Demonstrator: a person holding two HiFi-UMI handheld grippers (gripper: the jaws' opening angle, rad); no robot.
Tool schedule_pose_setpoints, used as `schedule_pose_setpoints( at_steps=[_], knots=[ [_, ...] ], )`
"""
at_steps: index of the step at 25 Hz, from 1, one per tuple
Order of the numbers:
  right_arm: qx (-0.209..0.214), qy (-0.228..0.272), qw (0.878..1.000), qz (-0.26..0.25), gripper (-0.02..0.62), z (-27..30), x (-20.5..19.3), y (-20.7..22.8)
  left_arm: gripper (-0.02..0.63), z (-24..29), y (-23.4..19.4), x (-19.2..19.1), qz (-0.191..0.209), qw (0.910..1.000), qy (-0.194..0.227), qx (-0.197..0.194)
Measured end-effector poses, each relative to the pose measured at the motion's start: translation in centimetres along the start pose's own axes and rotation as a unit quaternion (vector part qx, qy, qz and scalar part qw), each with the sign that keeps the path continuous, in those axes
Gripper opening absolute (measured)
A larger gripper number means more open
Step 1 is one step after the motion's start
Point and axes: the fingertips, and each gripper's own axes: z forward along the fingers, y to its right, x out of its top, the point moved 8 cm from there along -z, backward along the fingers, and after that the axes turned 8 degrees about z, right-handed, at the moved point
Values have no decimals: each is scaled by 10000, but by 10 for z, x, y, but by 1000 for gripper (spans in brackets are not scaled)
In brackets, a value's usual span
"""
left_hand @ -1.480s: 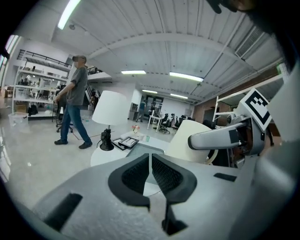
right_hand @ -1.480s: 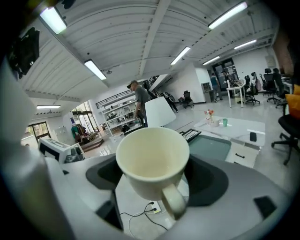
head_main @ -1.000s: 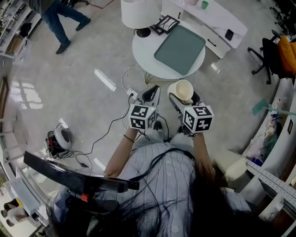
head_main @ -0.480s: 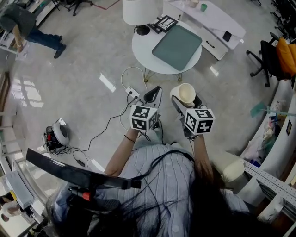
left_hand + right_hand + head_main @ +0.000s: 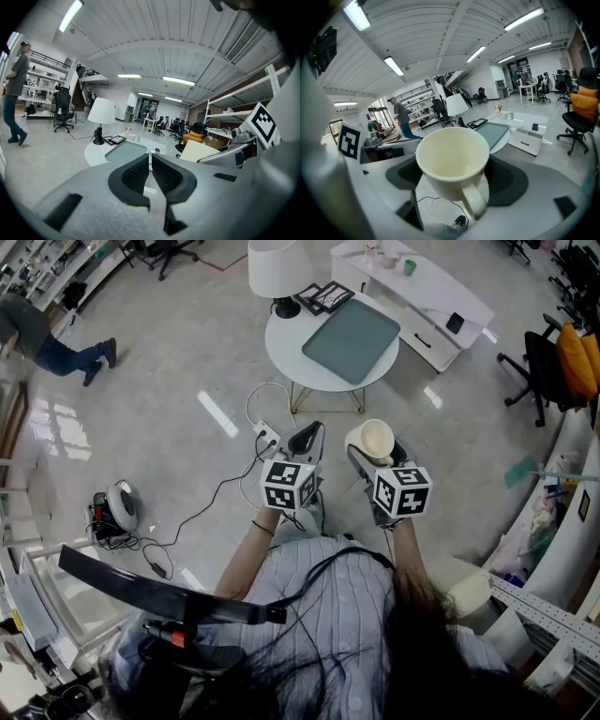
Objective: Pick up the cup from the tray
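Note:
A cream cup (image 5: 452, 164) with its handle toward the camera sits between the jaws of my right gripper (image 5: 454, 176), which is shut on it. In the head view that cup (image 5: 376, 439) is held well short of the round white table (image 5: 281, 338), over the floor. The grey-green tray (image 5: 351, 327) lies bare on that table, also seen far off as the tray (image 5: 124, 150) in the left gripper view. My left gripper (image 5: 307, 438) is beside the right one, its jaws closed together with nothing between them, as the left gripper (image 5: 150, 174) shows.
A white lamp (image 5: 273, 268) and a dark frame (image 5: 320, 296) stand at the table's far side. A low white cabinet (image 5: 427, 287) is behind it. Cables and a power strip (image 5: 265, 435) lie on the floor below the grippers. Office chairs (image 5: 539, 362) stand at right.
The view has drawn back from the table, which now sits slightly farther from both grippers. The cup stays held in the right gripper. A person at far left has moved along the floor.

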Motion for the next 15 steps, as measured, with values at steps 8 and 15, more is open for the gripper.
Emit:
schedule_pose_setpoints(
  at_steps=[8, 15],
  knots=[
    [80, 104, 9999, 26, 388, -10, -4, -4, 23, -7, 10, -1, 87, 10000, 15, -4],
    [78, 143, 9999, 33, 388, -9, 0, -5, 23, -6, 10, 1, 131, 9999, 15, -53]
  ],
)
